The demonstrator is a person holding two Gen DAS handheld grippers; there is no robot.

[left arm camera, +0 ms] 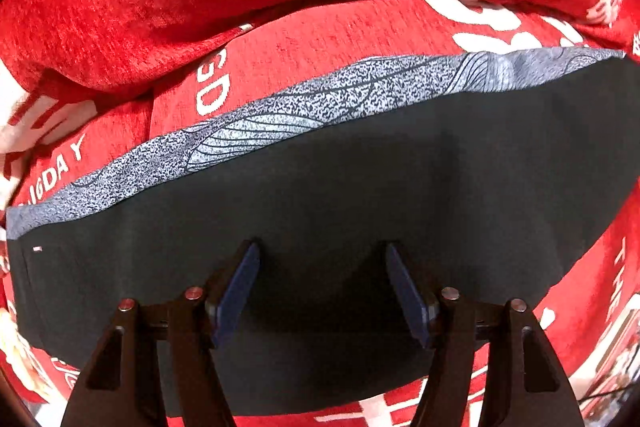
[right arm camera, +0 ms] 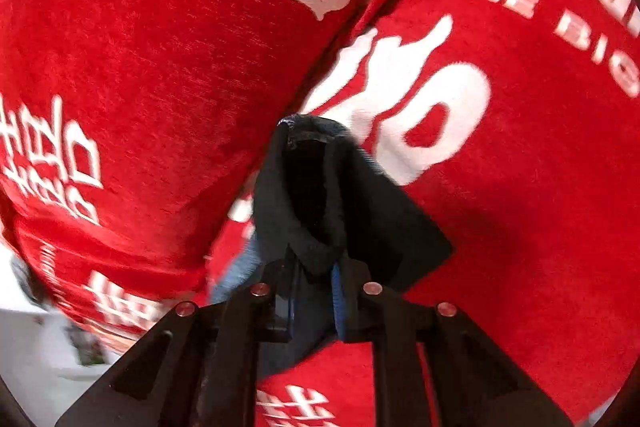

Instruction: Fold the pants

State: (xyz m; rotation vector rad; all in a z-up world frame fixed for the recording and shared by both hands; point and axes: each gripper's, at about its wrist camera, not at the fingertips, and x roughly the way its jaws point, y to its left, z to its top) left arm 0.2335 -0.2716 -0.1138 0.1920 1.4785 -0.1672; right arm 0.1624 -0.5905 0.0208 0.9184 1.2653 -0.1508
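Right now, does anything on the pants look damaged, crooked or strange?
Nothing stands out. The black pants lie flat on the red cover, and the right claw pinches one bunched edge, normal for folding.

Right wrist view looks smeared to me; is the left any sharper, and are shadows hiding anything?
Right wrist view: motion blur on the red cover lettering and lower-left edge; the pants fold is dark inside. Left wrist view: sharper, fisheye-bent; the left gripper casts a soft shadow on the black pants.

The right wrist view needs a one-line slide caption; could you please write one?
Right gripper pinching a bunched fold of the dark pants above the red printed cover.
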